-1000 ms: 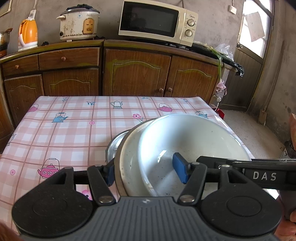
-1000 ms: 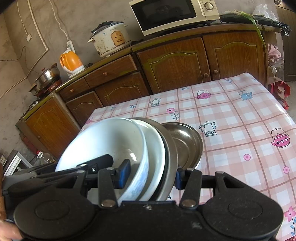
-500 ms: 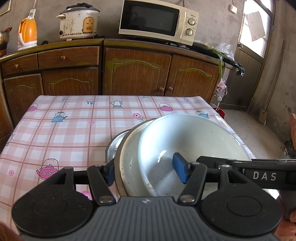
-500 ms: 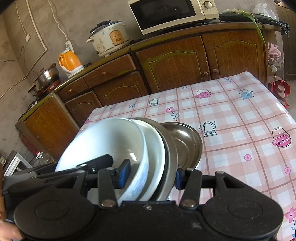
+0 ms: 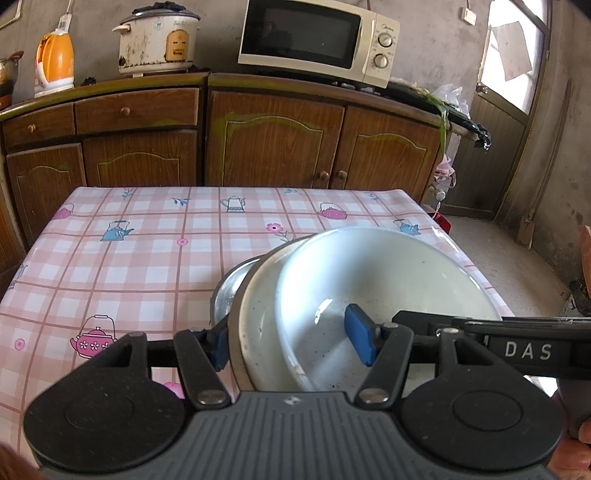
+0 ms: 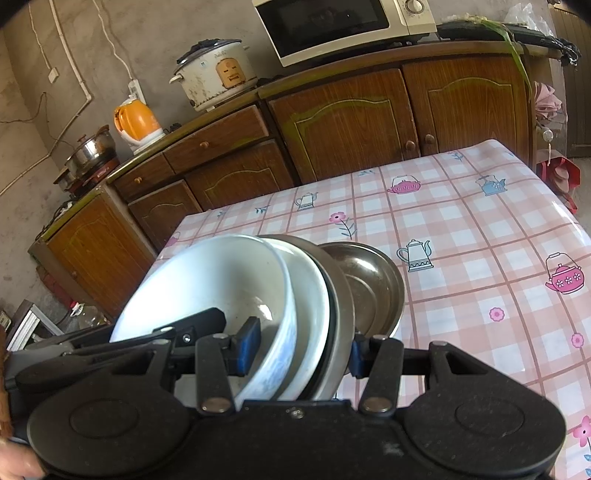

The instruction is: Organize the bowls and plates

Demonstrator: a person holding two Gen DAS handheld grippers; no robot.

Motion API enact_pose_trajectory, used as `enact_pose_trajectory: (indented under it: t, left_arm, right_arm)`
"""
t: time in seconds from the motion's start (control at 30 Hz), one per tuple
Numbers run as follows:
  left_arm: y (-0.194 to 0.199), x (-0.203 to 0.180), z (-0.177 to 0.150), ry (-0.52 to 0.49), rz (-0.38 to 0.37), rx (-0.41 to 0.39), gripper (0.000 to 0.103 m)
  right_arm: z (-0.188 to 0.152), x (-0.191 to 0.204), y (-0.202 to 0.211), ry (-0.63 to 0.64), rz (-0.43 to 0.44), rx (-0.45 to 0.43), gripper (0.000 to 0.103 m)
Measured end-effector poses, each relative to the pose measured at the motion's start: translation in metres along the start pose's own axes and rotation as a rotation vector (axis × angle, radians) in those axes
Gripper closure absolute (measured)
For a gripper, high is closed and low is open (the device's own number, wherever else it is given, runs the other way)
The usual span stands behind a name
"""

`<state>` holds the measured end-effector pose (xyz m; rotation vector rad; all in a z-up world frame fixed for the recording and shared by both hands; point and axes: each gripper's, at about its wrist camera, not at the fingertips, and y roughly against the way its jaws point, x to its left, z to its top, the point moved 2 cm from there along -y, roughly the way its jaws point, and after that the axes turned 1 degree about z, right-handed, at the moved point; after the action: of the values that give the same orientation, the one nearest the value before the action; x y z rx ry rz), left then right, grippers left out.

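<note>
In the left wrist view, the left gripper (image 5: 291, 341) is clamped across a tilted stack: white bowl (image 5: 380, 291), a second white dish (image 5: 255, 314) behind it, and a steel plate (image 5: 225, 291) furthest left, all held on edge between its blue pads, rims running straight ahead. The right gripper (image 5: 517, 349) reaches in from the right. In the right wrist view, the right gripper (image 6: 301, 349) is likewise clamped on the same stack, bowl (image 6: 207, 284) to its left, steel plate (image 6: 369, 284) to its right. Both seem equally near, so lowering likely needs them moving together. The stack is just above the near edge of the checked surface (image 6: 480, 258); wooden cabinets (image 6: 347, 118) and a microwave (image 6: 332, 22) lie beyond.
</note>
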<state>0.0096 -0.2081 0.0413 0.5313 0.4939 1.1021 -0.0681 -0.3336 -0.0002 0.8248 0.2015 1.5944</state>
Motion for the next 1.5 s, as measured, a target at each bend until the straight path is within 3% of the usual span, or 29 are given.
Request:
enact_pose_trajectory:
  t: [1.5]
  left_arm:
    - [-0.018,0.008,0.003,0.016,0.003,0.019,0.040]
  right_arm:
    - [0.003,-0.004,-0.021,-0.005,-0.004,0.018,0.046]
